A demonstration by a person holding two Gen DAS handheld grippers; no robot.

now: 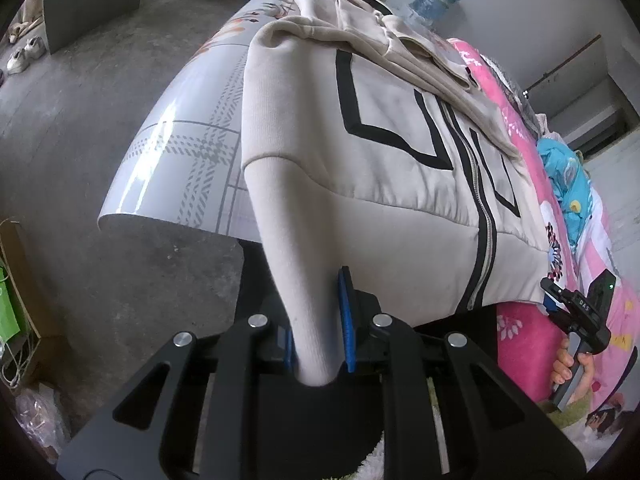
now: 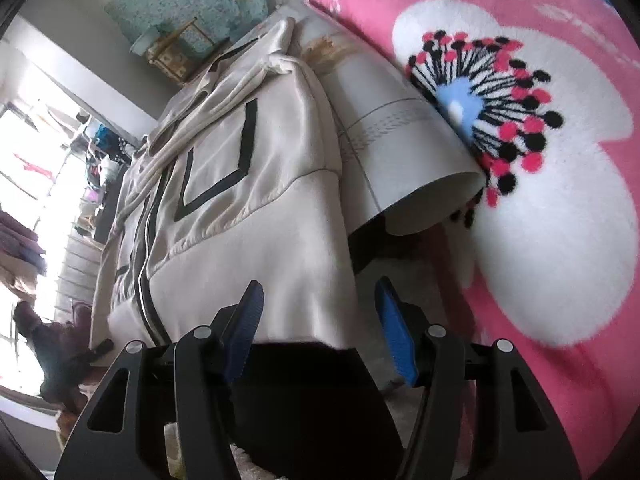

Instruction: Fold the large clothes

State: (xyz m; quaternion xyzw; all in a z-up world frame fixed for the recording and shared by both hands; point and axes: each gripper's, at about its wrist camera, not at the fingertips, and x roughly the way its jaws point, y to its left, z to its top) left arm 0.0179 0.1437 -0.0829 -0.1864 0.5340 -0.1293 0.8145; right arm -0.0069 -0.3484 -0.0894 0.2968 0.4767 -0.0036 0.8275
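A cream zip-up jacket (image 1: 380,160) with black trim lies front up on a glossy patterned table cover (image 1: 180,152). Its sleeves (image 1: 400,52) are bunched across the far end. My left gripper (image 1: 316,320) is shut on the near left corner of the hem, and the cloth runs taut up between the blue pads. In the right wrist view the jacket (image 2: 240,220) hangs over the near table edge. My right gripper (image 2: 322,324) stands open, with the hem's right corner just in front of the gap and clear of both pads. A hand holds that gripper (image 1: 576,308) beside the hem.
A pink flowered blanket (image 2: 520,240) lies to the right of the table cover (image 2: 400,140). Left of the table is bare concrete floor (image 1: 100,80) with shoes (image 1: 24,56), a grey board and a cardboard box (image 1: 16,280). A blue water bottle (image 1: 432,0) stands beyond the table.
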